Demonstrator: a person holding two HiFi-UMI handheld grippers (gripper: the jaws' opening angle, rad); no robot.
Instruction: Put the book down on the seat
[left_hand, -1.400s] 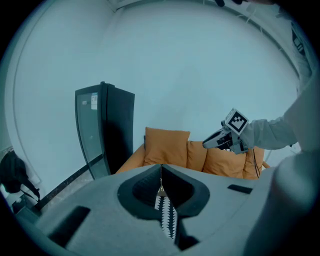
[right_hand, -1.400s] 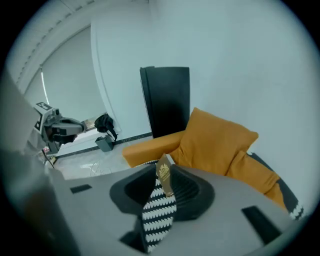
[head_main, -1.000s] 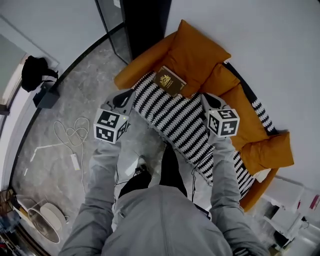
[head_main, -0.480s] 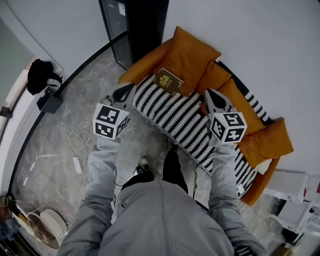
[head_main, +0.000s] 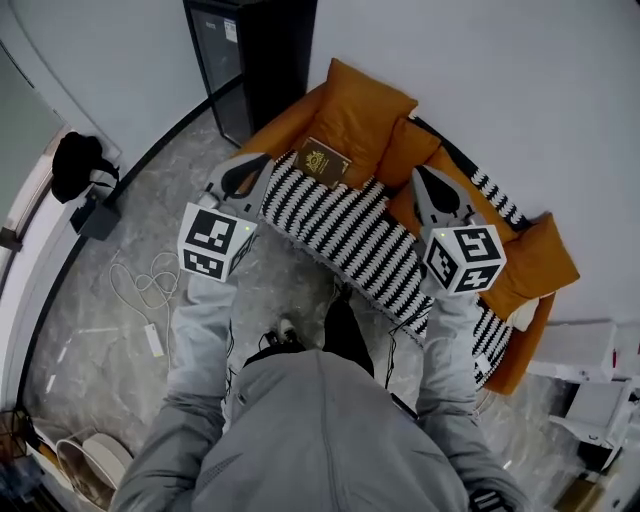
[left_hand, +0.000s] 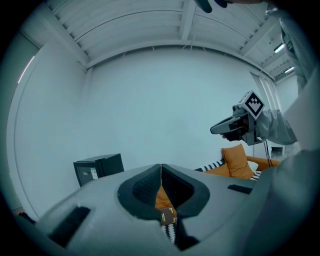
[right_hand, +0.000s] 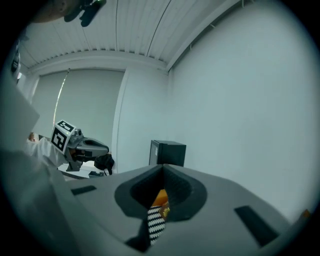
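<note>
A dark brown book (head_main: 322, 160) with a gold emblem lies flat on the orange sofa's seat (head_main: 300, 125), half on the black-and-white striped throw (head_main: 350, 235), in front of an orange cushion (head_main: 362, 110). My left gripper (head_main: 262, 160) is held up to the left of the book, shut and empty. My right gripper (head_main: 420, 174) is held up to the book's right, also shut and empty. In the left gripper view the jaws (left_hand: 161, 168) meet, and the book (left_hand: 168, 216) shows below them. The right gripper view shows its closed jaws (right_hand: 162, 168) over the throw (right_hand: 155, 225).
A black cabinet (head_main: 250, 50) stands at the sofa's far end. More orange cushions (head_main: 535, 265) lie along the sofa. A white cable (head_main: 148, 285) and a black bag (head_main: 80, 165) are on the grey floor at left. White shelving (head_main: 590, 370) stands at right.
Both grippers have moved a little up the picture; the right one also to the right, further from the book. The book has stayed on the seat.
</note>
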